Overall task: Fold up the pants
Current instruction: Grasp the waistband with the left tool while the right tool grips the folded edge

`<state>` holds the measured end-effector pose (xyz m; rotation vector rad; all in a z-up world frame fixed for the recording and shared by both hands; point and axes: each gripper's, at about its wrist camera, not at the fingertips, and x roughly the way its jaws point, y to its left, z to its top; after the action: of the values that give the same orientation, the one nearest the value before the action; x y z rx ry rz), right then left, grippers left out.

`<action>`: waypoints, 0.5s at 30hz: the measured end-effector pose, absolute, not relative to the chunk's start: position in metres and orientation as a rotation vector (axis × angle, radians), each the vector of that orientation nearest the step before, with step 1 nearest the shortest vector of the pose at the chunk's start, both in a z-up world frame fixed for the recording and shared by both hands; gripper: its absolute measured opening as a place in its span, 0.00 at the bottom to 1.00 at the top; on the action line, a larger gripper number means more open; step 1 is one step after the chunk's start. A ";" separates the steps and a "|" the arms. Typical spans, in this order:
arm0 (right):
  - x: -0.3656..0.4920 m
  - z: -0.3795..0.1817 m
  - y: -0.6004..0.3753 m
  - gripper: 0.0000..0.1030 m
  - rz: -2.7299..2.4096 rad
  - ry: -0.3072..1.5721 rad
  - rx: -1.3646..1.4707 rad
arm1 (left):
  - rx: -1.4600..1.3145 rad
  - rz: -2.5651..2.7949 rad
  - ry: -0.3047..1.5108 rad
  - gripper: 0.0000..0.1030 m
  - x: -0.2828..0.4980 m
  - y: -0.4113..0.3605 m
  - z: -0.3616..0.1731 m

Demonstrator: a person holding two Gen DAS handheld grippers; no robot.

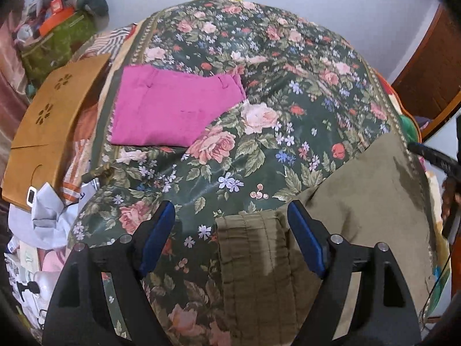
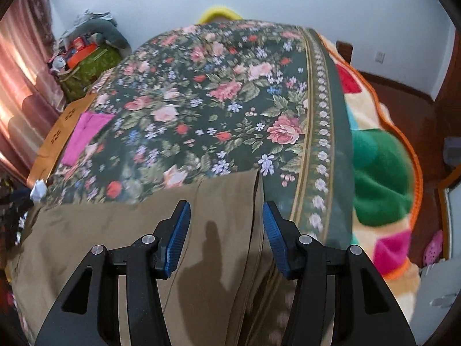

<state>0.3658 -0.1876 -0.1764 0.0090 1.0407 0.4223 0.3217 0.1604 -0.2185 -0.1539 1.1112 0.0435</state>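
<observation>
Olive-brown pants (image 1: pixel 360 196) lie flat on a floral bedspread (image 1: pixel 259 86). In the left wrist view their gathered waistband (image 1: pixel 250 248) lies between the fingers of my left gripper (image 1: pixel 230 216), which is open and just above it. In the right wrist view the pants (image 2: pixel 121 230) spread left, and their leg end (image 2: pixel 230 199) lies between the fingers of my right gripper (image 2: pixel 226 216), also open and empty. A folded magenta garment (image 1: pixel 170 109) lies further up the bed; it also shows in the right wrist view (image 2: pixel 83 135).
A brown cardboard box (image 1: pixel 49 121) stands at the bed's left edge beside white bags (image 1: pixel 49 219). A green bag with clutter (image 1: pixel 54 43) sits in the far left corner. A colourful blanket (image 2: pixel 380 173) hangs off the bed's right side. A wooden cabinet (image 1: pixel 432 72) stands right.
</observation>
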 end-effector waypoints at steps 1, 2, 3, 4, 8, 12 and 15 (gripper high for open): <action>0.373 -0.181 -0.188 0.47 0.425 1.052 0.024 | -0.140 0.034 1.126 0.78 0.324 0.158 -0.224; 0.381 -0.186 -0.190 0.47 0.421 1.064 0.044 | -0.129 0.029 1.135 0.78 0.325 0.156 -0.227; 0.386 -0.190 -0.190 0.47 0.420 1.072 0.057 | -0.115 0.025 1.144 0.78 0.326 0.154 -0.231; 0.393 -0.195 -0.192 0.47 0.418 1.087 0.078 | -0.106 0.022 1.149 0.78 0.327 0.153 -0.233; 0.407 -0.212 -0.192 0.36 0.438 1.143 0.122 | -0.118 0.004 1.159 0.78 0.327 0.154 -0.240; 0.405 -0.220 -0.185 0.18 0.460 1.157 0.073 | -0.167 -0.033 1.176 0.78 0.326 0.159 -0.246; 0.402 -0.224 -0.178 0.10 0.472 1.145 0.010 | -0.233 -0.081 1.174 0.62 0.322 0.162 -0.251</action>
<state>0.4017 -0.1778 -0.2239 0.0097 1.1453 0.4722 0.3222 0.1621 -0.2507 -0.2332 1.1743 -0.0815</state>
